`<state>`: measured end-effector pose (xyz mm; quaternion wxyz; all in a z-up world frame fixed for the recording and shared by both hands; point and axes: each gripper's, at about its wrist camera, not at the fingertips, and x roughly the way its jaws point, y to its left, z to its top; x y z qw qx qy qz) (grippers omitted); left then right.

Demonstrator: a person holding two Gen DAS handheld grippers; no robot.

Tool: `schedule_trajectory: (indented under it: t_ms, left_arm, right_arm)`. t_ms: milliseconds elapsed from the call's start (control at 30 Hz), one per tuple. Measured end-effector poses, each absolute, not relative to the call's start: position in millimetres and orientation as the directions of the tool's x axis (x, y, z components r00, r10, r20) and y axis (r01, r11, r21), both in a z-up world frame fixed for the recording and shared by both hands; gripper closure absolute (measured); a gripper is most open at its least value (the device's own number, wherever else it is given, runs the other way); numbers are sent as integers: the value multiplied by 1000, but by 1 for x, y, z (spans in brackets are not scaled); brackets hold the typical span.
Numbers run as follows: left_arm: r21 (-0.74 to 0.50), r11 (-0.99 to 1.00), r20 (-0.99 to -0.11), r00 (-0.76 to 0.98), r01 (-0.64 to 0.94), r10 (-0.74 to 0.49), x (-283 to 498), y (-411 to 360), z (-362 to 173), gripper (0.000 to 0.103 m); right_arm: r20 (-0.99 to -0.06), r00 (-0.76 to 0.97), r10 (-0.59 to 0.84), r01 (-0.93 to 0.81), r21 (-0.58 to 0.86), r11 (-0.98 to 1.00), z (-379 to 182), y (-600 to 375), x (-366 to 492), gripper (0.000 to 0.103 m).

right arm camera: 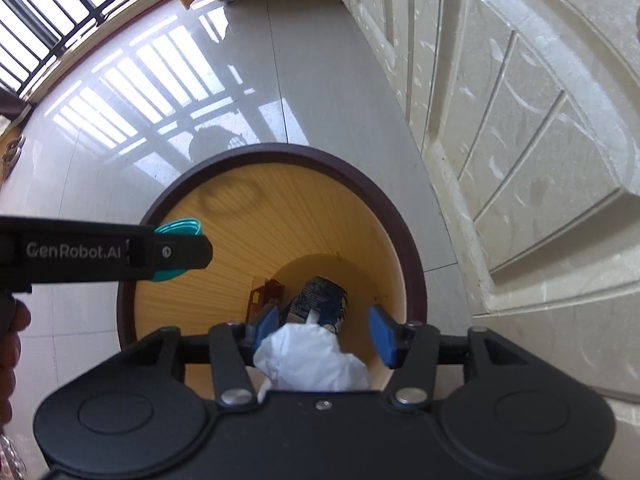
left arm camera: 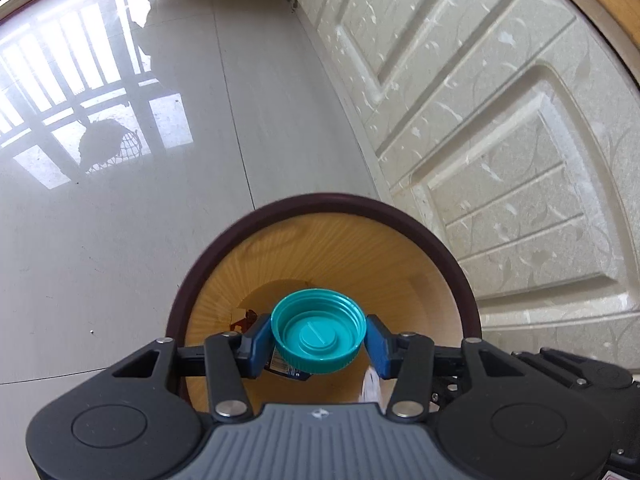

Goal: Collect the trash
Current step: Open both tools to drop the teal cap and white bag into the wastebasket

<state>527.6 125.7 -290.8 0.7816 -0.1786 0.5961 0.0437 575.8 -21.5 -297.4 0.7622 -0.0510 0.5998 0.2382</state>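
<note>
Risk entry: left claw (left arm camera: 319, 338) pinching teal cap (left arm camera: 319, 335) over bin (left arm camera: 460, 276); right claw (right arm camera: 325, 330) spread, white plastic (right arm camera: 316, 354) between its fingers, may snag on the left finger instead of dropping.

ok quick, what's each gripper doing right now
left gripper: closed on the teal cap, over the bin.
right gripper: open, white crumpled paper loose between its pads.

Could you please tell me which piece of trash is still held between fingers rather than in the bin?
The teal plastic screw cap, clamped by the left gripper; the white crumpled paper lies loose.
</note>
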Motion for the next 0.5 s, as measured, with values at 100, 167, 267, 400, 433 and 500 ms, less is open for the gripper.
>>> schedule_trajectory:
  t_ms: [100,167,267,400,433,500]
  left_arm:
    - [-216,942,-954,259,-255,-149,527,120,-297,53]
    - [-213,944,-956,254,-253,-147,526,121,-298,53]
    - [-212,944,-956,254,-255,-146,525,122,-297,52]
    - [-199,947,-960,243,-253,-137,522,122,-298,37]
    - [-195,948,-961,241,-253,-133,521,123,-298,37]
    - [-187,949,-963,236,-254,-127,518,124,-298,36]
  right_arm:
    - [-943,154,296,-456,198,868,-299,-22,575,49]
    - [-942,155,297,-466,195,863,-298,-23,574,48]
    - [-942,150,301,-460,203,864,-297,-22,574,41]
    - [-944,132,303,-496,202,845,-296,-18,568,38]
    - [-945,130,300,-507,197,839,-296,-17,566,37]
    - [-949,123,290,-526,186,830,-297,-16,561,36]
